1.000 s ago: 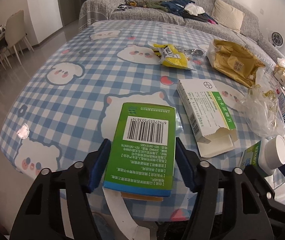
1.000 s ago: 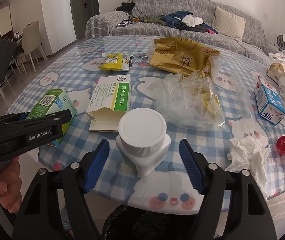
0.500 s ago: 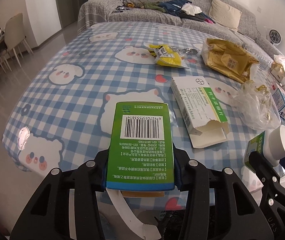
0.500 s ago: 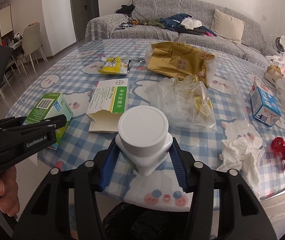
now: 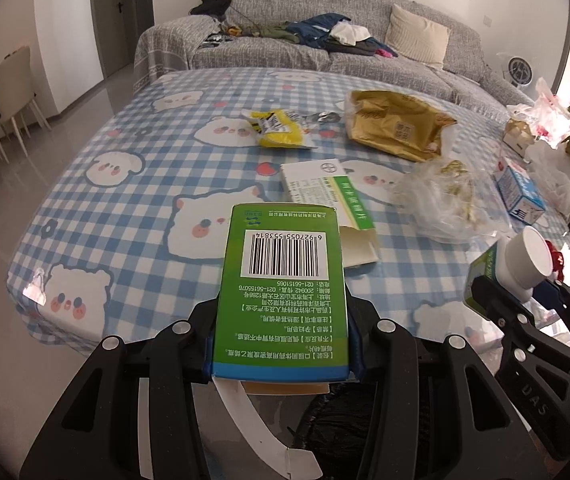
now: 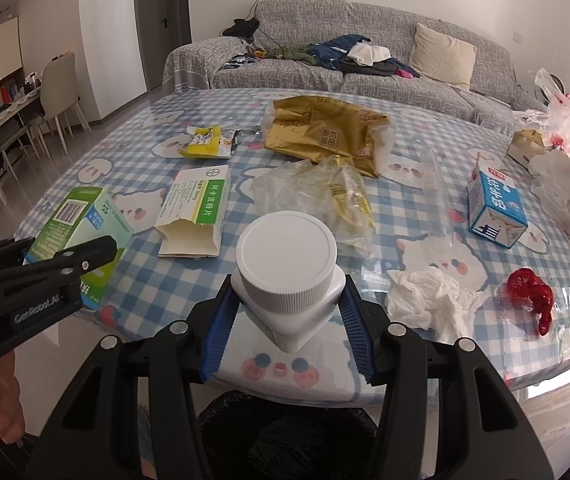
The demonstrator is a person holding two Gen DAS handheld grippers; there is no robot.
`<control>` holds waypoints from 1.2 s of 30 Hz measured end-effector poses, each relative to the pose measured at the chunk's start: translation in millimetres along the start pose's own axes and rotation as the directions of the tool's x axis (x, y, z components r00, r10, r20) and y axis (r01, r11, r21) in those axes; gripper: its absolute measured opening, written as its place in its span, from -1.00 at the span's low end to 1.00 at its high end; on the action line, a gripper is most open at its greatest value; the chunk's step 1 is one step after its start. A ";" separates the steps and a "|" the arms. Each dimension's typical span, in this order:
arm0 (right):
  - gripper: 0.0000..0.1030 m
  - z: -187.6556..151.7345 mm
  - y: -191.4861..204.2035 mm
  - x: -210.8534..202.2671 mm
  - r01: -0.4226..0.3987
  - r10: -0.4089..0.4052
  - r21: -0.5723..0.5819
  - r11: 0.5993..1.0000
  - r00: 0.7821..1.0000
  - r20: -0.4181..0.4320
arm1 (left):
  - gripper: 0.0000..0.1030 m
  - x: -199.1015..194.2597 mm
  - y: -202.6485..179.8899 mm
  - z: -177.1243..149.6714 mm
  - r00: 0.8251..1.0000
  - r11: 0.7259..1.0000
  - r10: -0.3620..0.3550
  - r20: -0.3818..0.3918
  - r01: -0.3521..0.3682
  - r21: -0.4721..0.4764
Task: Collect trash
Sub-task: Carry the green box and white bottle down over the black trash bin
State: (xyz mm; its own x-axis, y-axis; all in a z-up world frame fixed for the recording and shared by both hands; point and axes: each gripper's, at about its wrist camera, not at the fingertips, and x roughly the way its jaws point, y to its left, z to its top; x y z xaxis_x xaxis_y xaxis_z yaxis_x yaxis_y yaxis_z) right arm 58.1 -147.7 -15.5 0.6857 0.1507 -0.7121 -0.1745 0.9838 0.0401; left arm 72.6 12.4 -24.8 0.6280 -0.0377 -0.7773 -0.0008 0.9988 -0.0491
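Observation:
My left gripper (image 5: 281,336) is shut on a green medicine box (image 5: 281,280) with a barcode, held above the table's near edge. The box also shows in the right wrist view (image 6: 73,228). My right gripper (image 6: 287,320) is shut on a white bottle (image 6: 287,268) with a round ribbed cap, held above the near edge. The bottle shows at the right of the left wrist view (image 5: 523,260). A black trash bag (image 6: 285,436) opens below both grippers.
On the checked table (image 6: 425,184) lie an open white-green box (image 6: 197,208), a yellow wrapper (image 6: 207,144), a gold bag (image 6: 321,132), clear plastic (image 6: 317,196), a milk carton (image 6: 495,208), crumpled tissue (image 6: 429,296) and red trash (image 6: 531,296). A sofa stands behind.
Both grippers closed: the left on the green box, the right on the white bottle. Both then lifted and drew back toward the table's near edge.

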 end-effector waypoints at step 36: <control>-0.05 -14.4 -56.9 -71.5 0.055 -0.059 0.072 0.996 0.997 0.055 | -0.12 -51.8 -53.7 -42.3 0.994 0.994 -0.096 0.050 0.093 0.062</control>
State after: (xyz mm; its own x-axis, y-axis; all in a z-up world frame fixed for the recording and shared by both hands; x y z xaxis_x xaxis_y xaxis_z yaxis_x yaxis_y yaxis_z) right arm 8.9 -215.9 23.1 0.7328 0.0977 -0.6734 -0.0857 0.9950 0.0511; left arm 7.2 -40.7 -8.4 0.6630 -0.1320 -0.7369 0.1055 0.9910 -0.0825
